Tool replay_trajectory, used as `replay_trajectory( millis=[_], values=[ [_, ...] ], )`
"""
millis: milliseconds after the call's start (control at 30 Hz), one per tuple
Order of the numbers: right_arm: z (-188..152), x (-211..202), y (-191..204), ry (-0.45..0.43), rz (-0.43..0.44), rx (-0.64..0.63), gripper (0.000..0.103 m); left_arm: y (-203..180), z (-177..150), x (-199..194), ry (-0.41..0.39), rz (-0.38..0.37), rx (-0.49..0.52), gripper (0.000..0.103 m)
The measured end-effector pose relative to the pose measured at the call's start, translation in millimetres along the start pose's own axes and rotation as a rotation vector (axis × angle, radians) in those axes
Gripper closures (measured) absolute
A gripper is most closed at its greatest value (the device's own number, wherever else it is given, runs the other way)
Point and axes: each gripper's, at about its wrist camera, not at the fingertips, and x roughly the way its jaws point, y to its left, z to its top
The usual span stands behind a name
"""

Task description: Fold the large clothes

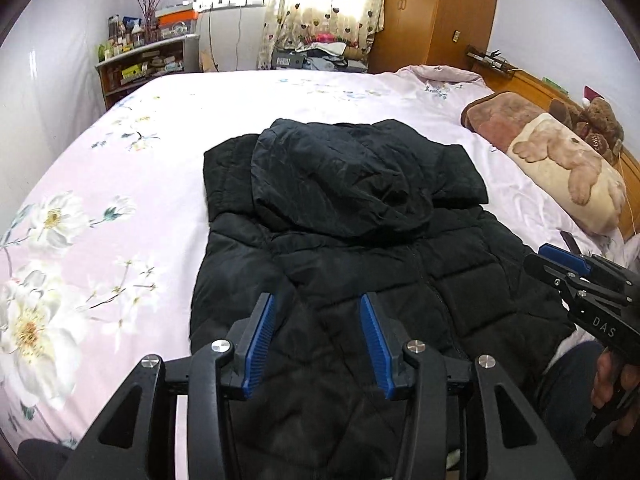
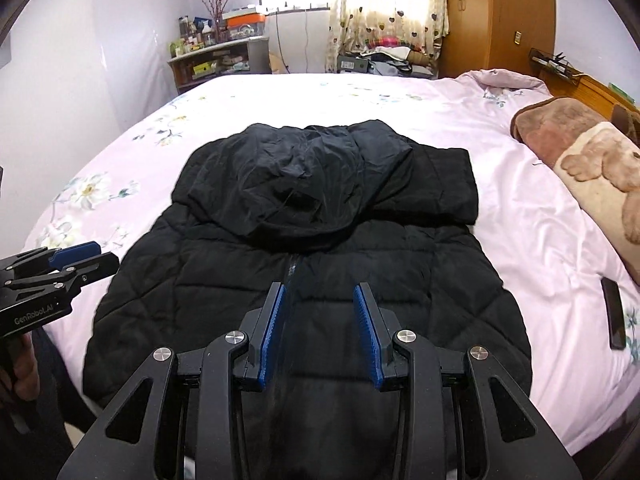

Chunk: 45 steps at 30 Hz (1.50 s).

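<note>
Nearest to us, our left gripper (image 1: 318, 340) hovers over the lower left part of the black puffer jacket (image 1: 360, 248), its jaws spread with nothing between them. Our right gripper (image 2: 320, 332) hangs above the jacket's zip line in the same way, jaws spread and empty. The jacket lies flat on the bed (image 2: 520, 208), front side up, with its hood (image 2: 304, 184) folded down over the chest and the sleeves tucked in across the shoulders. On the sheet just to the right of the jacket rests a dark phone (image 2: 614, 314). Farther off, by the headboard, we see a plush bear pillow (image 1: 568, 168), and beyond the bed a cluttered shelf (image 1: 140, 64) under the curtained window (image 2: 392, 4).
</note>
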Motion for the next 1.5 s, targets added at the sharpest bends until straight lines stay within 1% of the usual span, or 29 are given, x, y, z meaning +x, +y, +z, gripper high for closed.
replay_trajectory(
  millis=[233, 300, 400, 500, 533, 567, 633, 733, 867, 1033, 1067, 1133, 1200, 1267, 1333, 1367, 1400, 1500],
  values=[
    [-19.7, -31.6, 3.2, -0.02, 0.012, -0.001, 0.067, 1.4, -14.3, -36.0, -0.05, 0.001, -0.012, 0.054],
    [-24.0, -37.2, 2.2, -0.023, 0.015, -0.001, 0.067, 3.4, -18.8, -44.5, -0.064, 0.007, -0.01, 0.05],
    [-29.8, -43.5, -2.9, -0.03, 0.015, 0.015, 0.067, 8.6, -24.5, -50.1, -0.075, 0.02, -0.003, 0.047],
    [-36.0, -45.4, -11.2, -0.029, 0.01, 0.041, 0.067, 17.9, -31.6, -50.3, -0.069, 0.027, -0.017, 0.045],
    [-38.2, -44.2, -15.8, -0.024, 0.004, 0.053, 0.064, 23.1, -33.8, -47.5, -0.062, 0.034, -0.027, 0.045],
    [-40.2, -43.3, -19.5, -0.019, -0.001, 0.062, 0.057, 27.3, -36.0, -44.7, -0.054, 0.039, -0.038, 0.045],
    [-43.6, -42.0, -28.8, -0.012, -0.005, 0.086, 0.053, 35.6, -40.3, -37.2, -0.039, 0.046, -0.058, 0.045],
    [-49.0, -37.1, -48.9, 0.001, -0.021, 0.127, 0.053, 47.0, -48.4, -23.2, -0.009, 0.051, -0.088, 0.045],
    [-58.9, -23.8, -85.8, 0.041, -0.053, 0.196, 0.053, 58.5, -64.1, 1.4, 0.053, 0.056, -0.124, 0.045],
    [-69.9, -5.8, -134.0, 0.089, -0.095, 0.268, 0.053, 71.9, -88.8, 30.8, 0.15, 0.062, -0.176, 0.044],
    [-71.4, -3.2, -141.6, 0.095, -0.102, 0.278, 0.053, 73.6, -92.8, 34.9, 0.165, 0.055, -0.189, 0.043],
    [-76.6, 5.1, -161.3, 0.118, -0.108, 0.308, 0.053, 76.4, -100.5, 43.0, 0.193, 0.042, -0.222, 0.038],
    [-81.0, 13.1, -177.6, 0.14, -0.116, 0.332, 0.052, 75.7, -104.3, 47.0, 0.201, 0.025, -0.236, 0.032],
    [-85.3, 22.2, -190.9, 0.17, -0.108, 0.358, 0.052, 74.1, -106.2, 51.1, 0.213, 0.006, -0.247, 0.029],
    [-89.5, 33.0, -200.1, 0.209, -0.079, 0.382, 0.051, 71.5, -106.4, 55.5, 0.222, -0.004, -0.243, 0.026],
    [-91.5, 37.7, -203.0, 0.222, -0.067, 0.387, 0.045, 69.8, -105.9, 57.8, 0.226, -0.007, -0.24, 0.024],
    [-92.9, 42.8, -206.1, 0.236, -0.056, 0.389, 0.043, 67.9, -106.0, 60.4, 0.229, -0.015, -0.237, 0.023],
    [-97.0, 55.0, -211.5, 0.267, -0.006, 0.419, 0.041, 61.0, -106.4, 69.1, 0.239, -0.027, -0.217, 0.021]
  ],
)
